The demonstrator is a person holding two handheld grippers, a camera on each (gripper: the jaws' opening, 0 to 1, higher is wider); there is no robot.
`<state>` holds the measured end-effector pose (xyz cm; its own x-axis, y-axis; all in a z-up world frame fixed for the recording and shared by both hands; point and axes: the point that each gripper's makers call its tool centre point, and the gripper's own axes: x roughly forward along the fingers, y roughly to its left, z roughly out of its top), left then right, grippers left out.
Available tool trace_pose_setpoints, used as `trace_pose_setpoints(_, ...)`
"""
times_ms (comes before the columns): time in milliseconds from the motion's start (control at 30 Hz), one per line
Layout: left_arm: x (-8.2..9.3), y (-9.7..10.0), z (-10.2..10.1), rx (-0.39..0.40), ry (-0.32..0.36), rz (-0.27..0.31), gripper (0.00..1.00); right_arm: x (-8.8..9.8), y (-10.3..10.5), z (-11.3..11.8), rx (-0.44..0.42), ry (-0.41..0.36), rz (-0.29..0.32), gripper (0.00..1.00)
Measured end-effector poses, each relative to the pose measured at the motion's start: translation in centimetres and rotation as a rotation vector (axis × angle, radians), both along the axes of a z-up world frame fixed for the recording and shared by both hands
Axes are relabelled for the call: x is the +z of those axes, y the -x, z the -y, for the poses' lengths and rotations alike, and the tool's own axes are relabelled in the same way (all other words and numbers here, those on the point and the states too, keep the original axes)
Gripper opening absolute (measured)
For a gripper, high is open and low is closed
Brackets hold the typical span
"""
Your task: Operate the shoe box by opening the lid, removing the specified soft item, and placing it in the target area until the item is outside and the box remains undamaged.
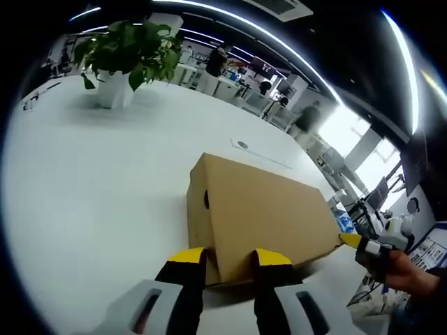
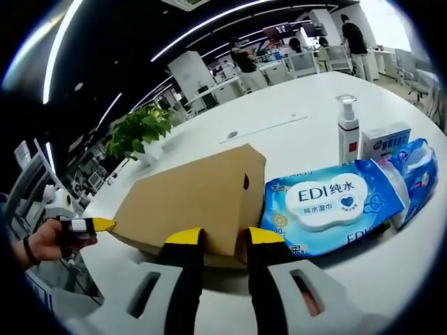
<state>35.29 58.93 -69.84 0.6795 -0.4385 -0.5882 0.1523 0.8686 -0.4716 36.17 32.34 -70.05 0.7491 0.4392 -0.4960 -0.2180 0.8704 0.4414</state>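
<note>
Evidently the lid-opening step is just starting: the closed brown cardboard shoe box [image 1: 262, 216] lies on the white round table [image 1: 105, 181]. The left gripper [image 1: 230, 259] and the right gripper [image 2: 225, 239] each meet an opposite end corner, jaws narrowly parted with the box edge between them. Next, I judge, comes a gentle upward pry on the lid.

You cannot see inside the shoe box [image 1: 269, 213]: its lid is down, so whatever it holds is hidden. Your left gripper [image 1: 229, 257] covers part of the box's near edge, and your right gripper [image 2: 223, 237] does the same in the right gripper view. The blue wipes pack [image 2: 335, 204] has small print too fine to read, and the pack [image 2: 418, 174] beside it runs off the picture's edge.
</note>
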Motion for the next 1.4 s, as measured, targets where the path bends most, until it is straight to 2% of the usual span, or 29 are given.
trace_pose_setpoints(167,0.2,0.6,-0.1,-0.025,0.001,0.017,0.26,0.1,0.7,-0.4,0.031,0.019,-0.008,0.27)
trace_pose_setpoints(233,0.4,1.0,-0.2,-0.040,-0.006,0.032,0.25,0.5,1.3,-0.6,0.039,0.036,0.012,0.29)
trace_pose_setpoints(333,1.0,1.9,-0.7,-0.035,0.000,0.057,0.27,1.0,2.7,-0.7,0.041,0.047,0.038,0.32)
trace_pose_setpoints(467,1.6,3.7,-1.6,-0.046,-0.030,0.084,0.28,1.2,5.4,-0.3,0.028,0.109,0.066,0.34)
trace_pose_setpoints(600,1.8,6.0,-1.5,-0.125,-0.093,0.121,0.31,1.4,8.3,-1.2,0.068,0.210,0.094,0.36)
trace_pose_setpoints(733,2.3,7.8,-0.8,-0.192,-0.128,0.144,0.33,1.6,10.2,-2.2,0.091,0.227,0.103,0.38)
trace_pose_setpoints(833,2.9,8.8,0.1,-0.235,-0.141,0.177,0.34,1.8,10.8,-2.3,0.096,0.235,0.114,0.39)
trace_pose_setpoints(1000,2.2,9.5,0.6,-0.288,-0.179,0.189,0.38,1.7,11.8,-2.0,0.102,0.292,0.128,0.40)
trace_pose_setpoints(1167,1.8,10.0,0.6,-0.271,-0.191,0.184,0.40,1.5,12.1,-2.2,0.115,0.339,0.151,0.41)
trace_pose_setpoints(1400,1.7,10.1,0.2,-0.224,-0.196,0.168,0.44,2.0,11.9,-2.0,0.085,0.328,0.200,0.42)
